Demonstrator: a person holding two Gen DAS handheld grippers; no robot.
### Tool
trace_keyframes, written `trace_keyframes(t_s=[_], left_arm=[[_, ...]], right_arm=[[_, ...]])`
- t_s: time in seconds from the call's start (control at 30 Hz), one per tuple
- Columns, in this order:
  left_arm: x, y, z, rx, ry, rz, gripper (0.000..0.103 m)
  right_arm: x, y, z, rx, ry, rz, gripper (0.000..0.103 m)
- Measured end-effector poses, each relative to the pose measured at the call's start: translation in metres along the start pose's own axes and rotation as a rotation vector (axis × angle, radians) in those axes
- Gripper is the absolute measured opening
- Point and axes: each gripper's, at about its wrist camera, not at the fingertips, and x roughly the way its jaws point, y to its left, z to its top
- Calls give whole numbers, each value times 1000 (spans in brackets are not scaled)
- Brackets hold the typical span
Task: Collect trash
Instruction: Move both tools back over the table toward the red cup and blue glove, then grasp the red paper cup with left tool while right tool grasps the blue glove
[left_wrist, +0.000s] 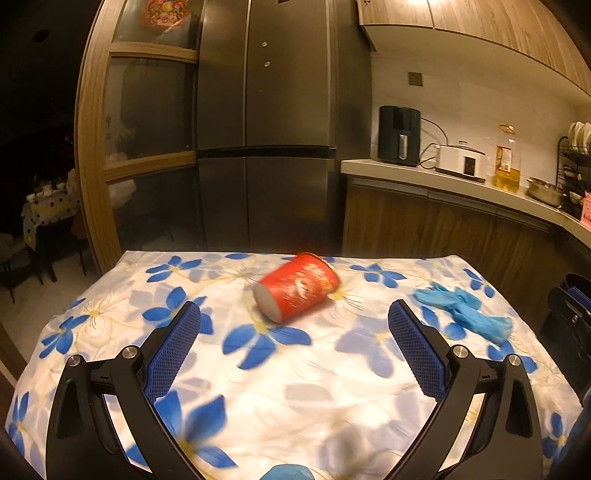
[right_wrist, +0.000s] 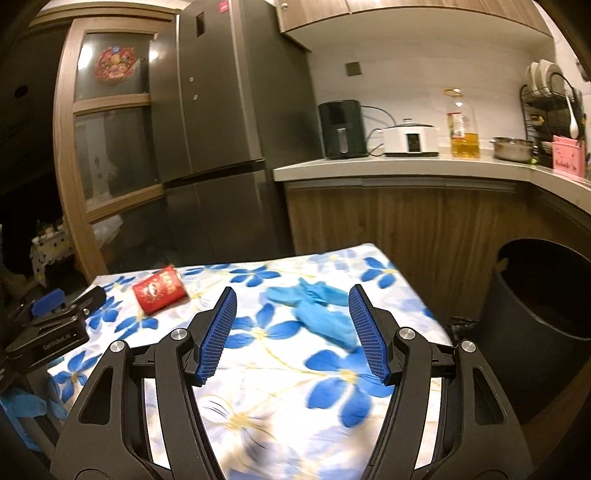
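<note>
A table (left_wrist: 110, 295) under a white cloth printed with blue flowers fills the near half of both views, standing in front of a tall grey fridge (left_wrist: 266, 110) with a wooden counter (right_wrist: 406, 166) running off to the right. Beside the table's right edge sits a dark round bin (right_wrist: 535, 302), mouth open and close enough that trash could probably be dropped in without walking; its inside is too dark to read.

On the cloth lie the task's things. A red paper cup (left_wrist: 297, 286) rests tipped on its side toward the far middle, pale base facing near-left, seemingly knocked over or discarded rather than set down. To its right, near the table's right edge, lie crumpled blue gloves (right_wrist: 314, 310), limp and heaped.

The left gripper (left_wrist: 293, 345) hangs above the cloth with its jaws wide apart and empty, lined up roughly on the cup, which lies beyond the fingertips. The right gripper (right_wrist: 291, 332) is likewise spread and holds nothing; the gloves show between its blue pads but farther off, untouched.

Motion smears the near cloth. A blue scrap at the left view's bottom edge is cut off and unidentifiable.
</note>
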Motion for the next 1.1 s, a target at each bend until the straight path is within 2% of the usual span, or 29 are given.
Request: trace_keyframes(t_s=[0.3, 0.4, 0.57, 0.67, 0.8, 0.9, 1.1], left_arm=[[51, 23, 10, 22, -14, -37, 97], [67, 32, 12, -6, 5, -91, 97], [88, 44, 17, -42, 15, -141, 97], [104, 45, 19, -38, 50, -165, 97], [131, 44, 16, -49, 158, -222, 97], [145, 40, 14, -40, 210, -251, 97], [162, 31, 11, -11, 275, -282, 97]], right_arm=[[23, 19, 5, -12, 6, 10, 62], [31, 19, 5, -13, 13, -2, 62], [40, 20, 3, -10, 22, -7, 62], [45, 21, 3, -15, 26, -11, 62], [50, 20, 3, -15, 32, -14, 62], [53, 20, 3, -16, 37, -19, 62], [56, 20, 2, -21, 40, -23, 62]])
